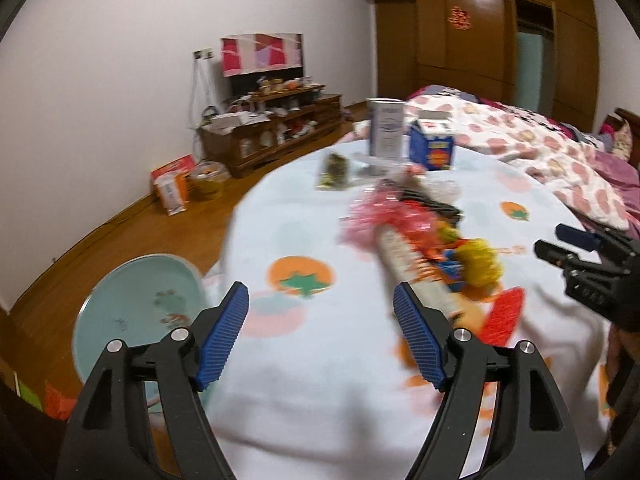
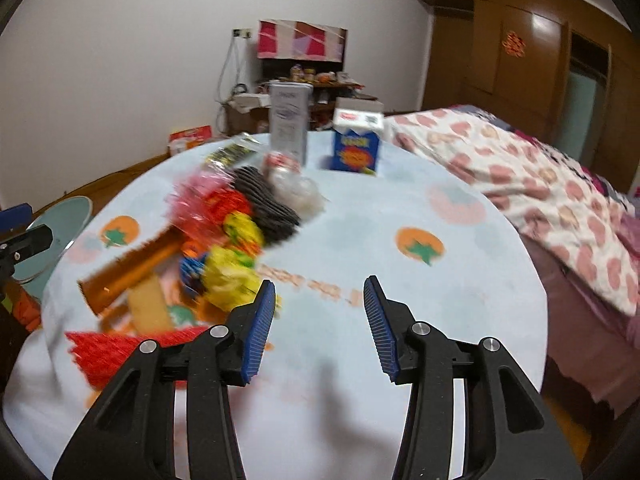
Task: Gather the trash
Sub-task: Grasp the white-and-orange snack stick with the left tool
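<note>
Blurred wrapper pile [image 2: 216, 240] hard to read; both tongs [image 1: 320, 332] [image 2: 320, 320] gape.

Matt cloth tablecloth [image 2: 360, 240], glossy wooden wardrobe [image 1: 460, 32], crinkly shiny wrappers [image 2: 224, 240].

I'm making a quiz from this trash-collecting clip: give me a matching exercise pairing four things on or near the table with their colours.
Things:
1. crumpled wrapper
2. small carton
3. basin
4. tall box

Colours:
A. pale teal
B. yellow
C. silver-grey
D. blue with a white top

Pairs: 1-B, 2-D, 3-A, 4-C. The carton and tall box stand upright at the table's far edge; the basin sits low beside the table, off its left edge.
</note>
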`<state>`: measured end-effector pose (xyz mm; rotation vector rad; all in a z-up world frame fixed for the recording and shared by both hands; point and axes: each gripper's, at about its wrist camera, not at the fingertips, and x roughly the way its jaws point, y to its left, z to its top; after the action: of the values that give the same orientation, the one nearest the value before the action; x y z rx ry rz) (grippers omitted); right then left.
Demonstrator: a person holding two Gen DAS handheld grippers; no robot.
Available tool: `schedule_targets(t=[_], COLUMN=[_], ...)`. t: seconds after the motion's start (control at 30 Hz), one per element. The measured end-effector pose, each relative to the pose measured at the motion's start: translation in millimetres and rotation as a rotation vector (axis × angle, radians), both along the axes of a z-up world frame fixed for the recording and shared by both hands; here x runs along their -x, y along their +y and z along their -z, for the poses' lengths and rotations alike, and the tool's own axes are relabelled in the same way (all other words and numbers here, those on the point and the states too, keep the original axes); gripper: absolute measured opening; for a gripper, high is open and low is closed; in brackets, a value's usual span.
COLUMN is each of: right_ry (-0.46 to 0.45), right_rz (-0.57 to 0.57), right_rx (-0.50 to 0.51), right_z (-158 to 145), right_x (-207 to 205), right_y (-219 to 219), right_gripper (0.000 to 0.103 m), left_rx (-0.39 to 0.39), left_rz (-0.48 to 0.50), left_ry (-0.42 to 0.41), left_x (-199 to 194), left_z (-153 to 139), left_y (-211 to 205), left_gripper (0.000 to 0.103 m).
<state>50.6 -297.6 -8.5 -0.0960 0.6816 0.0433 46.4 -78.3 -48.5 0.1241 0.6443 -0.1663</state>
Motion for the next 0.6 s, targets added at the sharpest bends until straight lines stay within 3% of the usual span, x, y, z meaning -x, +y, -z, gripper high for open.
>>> schedule_targets(t=[0.27, 0.43, 0.6], right_ry=[0.005, 0.013, 0.021], right_rz=[0.025, 0.009, -0.003], right_rx=[-0.04, -0.052, -0.056], right_z=[11, 16, 19], right_x=[1, 2, 1], right_y=[-14, -11, -6], right_gripper=[0.052, 0.053, 0.053], left_rx=[-0.005, -0.002, 0.024], left_rz=[0.045, 0.044, 0.082], left_ry=[0.03, 0.102, 0.166], left_x=[-10, -22, -31], left_z=[8, 27, 38], left_y=[-36, -36, -32], left_gripper=[0.074, 0.072, 0.034])
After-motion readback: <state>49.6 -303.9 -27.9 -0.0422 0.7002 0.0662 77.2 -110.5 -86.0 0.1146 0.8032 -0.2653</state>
